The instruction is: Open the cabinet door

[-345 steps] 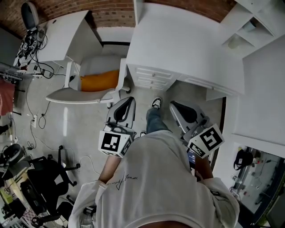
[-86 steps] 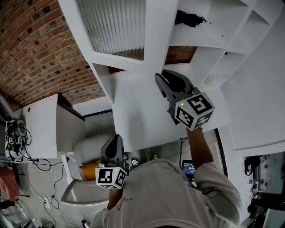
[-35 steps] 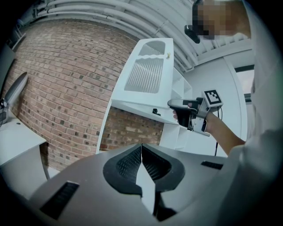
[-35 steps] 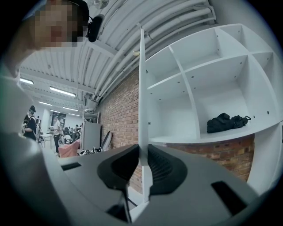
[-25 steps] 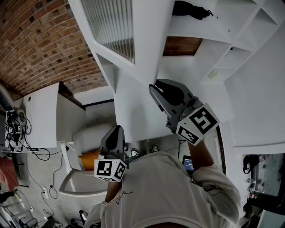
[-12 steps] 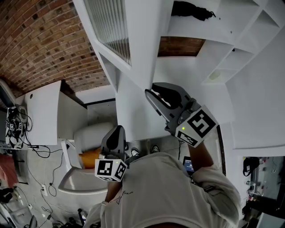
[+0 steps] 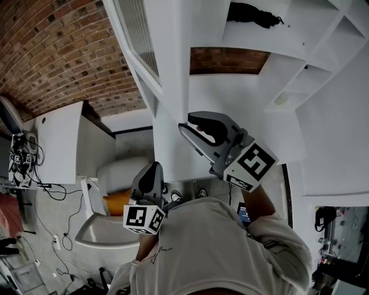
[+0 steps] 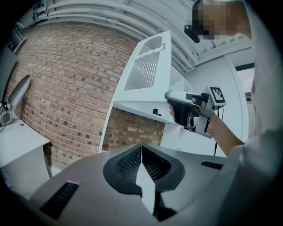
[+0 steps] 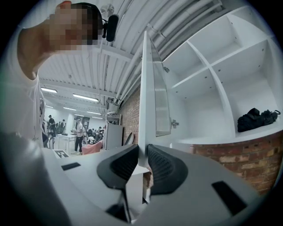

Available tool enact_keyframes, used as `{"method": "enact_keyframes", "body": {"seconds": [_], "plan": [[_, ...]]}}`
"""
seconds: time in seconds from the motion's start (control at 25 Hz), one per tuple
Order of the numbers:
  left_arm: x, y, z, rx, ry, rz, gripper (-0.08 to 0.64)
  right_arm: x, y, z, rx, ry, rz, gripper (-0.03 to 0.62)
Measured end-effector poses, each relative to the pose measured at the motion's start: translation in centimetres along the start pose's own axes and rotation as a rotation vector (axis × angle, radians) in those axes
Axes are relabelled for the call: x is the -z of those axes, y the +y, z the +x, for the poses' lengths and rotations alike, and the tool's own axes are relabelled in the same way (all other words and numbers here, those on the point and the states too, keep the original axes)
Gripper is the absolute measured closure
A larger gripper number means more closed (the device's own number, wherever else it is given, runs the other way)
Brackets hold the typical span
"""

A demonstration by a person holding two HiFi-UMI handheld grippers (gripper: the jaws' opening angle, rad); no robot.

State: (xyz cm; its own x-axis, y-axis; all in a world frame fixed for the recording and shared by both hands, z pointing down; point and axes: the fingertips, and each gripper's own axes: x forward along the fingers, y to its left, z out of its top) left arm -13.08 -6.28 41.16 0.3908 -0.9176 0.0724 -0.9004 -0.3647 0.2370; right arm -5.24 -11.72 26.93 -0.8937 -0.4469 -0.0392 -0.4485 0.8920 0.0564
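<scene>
Head view: the cabinet (image 7: 248, 37) hangs on a brick wall (image 7: 63, 52) above the white desk (image 7: 259, 115). Its door (image 7: 173, 57) stands swung well out from the cabinet front, and we see it almost edge-on. The door carries a ribbed glass panel (image 7: 141, 31). Inside the cabinet, on the lowest shelf, lies a dark bag (image 7: 253, 12); the other compartments look bare from here.

The right gripper (image 7: 187, 129) is level at the free edge of the door, out in front of the cabinet. Right gripper view: the door (image 9: 146, 88) runs straight up from the right gripper (image 9: 138, 165), its edge between the jaws. The jaws are narrowly apart, with both pads on the white edge. They have just been opening a little, yet the edge fills the gap and the grip reads as on. To the right of the door we see the cabinet shelves (image 9: 212, 88) and the bag (image 9: 256, 119).

The left gripper (image 7: 153, 168) is held low, below the cabinet and clear of the door. Left gripper view: the jaws of the left gripper (image 8: 141, 152) are closed tip to tip with nothing between them. Beyond them the door (image 8: 146, 70) and right gripper (image 8: 185, 112) show above.
</scene>
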Motion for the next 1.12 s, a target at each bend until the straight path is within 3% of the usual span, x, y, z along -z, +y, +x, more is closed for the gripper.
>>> {"method": "enact_keyframes", "body": {"seconds": [1.12], "plan": [[0.2,0.5,-1.1,-0.061,-0.010,-0.009,0.543,-0.3,3.6,2.5,-0.145,-0.025,-0.008,0.514]]}}
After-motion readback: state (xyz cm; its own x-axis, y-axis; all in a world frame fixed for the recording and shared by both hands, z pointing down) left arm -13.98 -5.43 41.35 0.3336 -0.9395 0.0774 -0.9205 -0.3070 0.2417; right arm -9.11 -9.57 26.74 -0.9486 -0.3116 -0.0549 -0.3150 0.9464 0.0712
